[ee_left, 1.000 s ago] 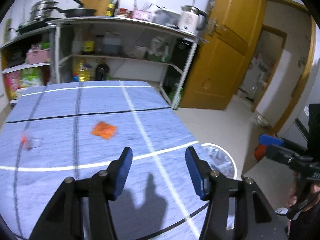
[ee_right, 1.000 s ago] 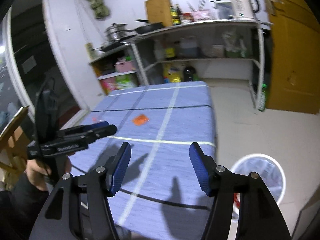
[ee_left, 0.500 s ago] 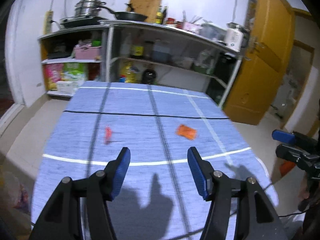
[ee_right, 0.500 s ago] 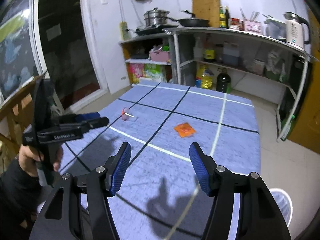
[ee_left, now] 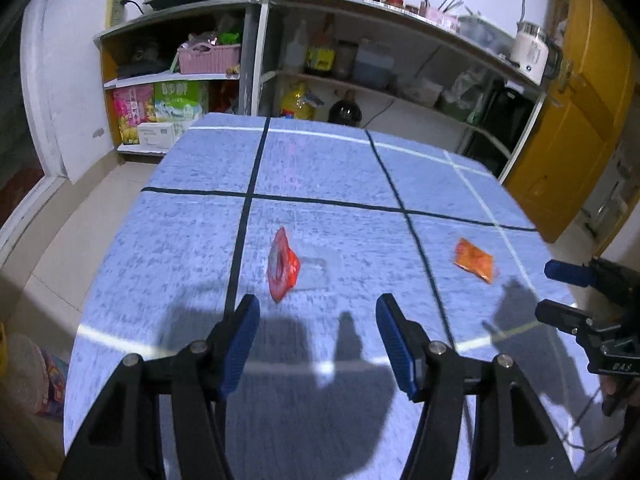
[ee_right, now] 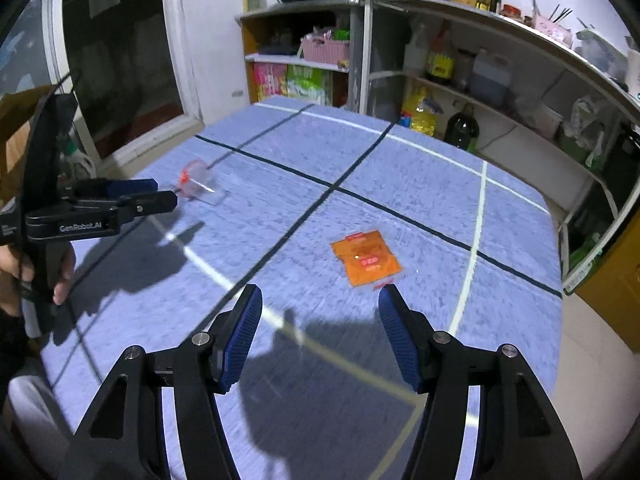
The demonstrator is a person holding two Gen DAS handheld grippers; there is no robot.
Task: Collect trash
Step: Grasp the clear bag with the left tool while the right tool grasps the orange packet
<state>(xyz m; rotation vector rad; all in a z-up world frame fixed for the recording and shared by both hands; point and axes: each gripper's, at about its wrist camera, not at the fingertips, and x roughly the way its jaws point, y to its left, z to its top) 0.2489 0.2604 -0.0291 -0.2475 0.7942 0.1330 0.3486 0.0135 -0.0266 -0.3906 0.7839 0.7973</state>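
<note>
The left gripper (ee_left: 318, 322), jaws apart and empty after widening slightly, hovers just short of a red-edged clear wrapper (ee_left: 283, 265). The right gripper (ee_right: 320, 312), jaws spread and empty, faces an orange sachet (ee_right: 365, 257) just ahead of its right finger.

Left wrist view: my left gripper (ee_left: 318, 322) over the blue tablecloth (ee_left: 168, 248), jaws apart and empty.

Its jaws have just been opening a little, with nothing between them. Just ahead of the blue pads lies a clear wrapper with a red end (ee_left: 283, 265) — crumpled, beside a black stripe in the cloth. An orange sachet (ee_left: 474, 259) lies flat further right, well apart from it. At the right edge I see the right gripper (ee_left: 560, 290) — tips over the cloth near the sachet. Shelves with bottles and pans (ee_left: 320, 60) stand behind.
</note>
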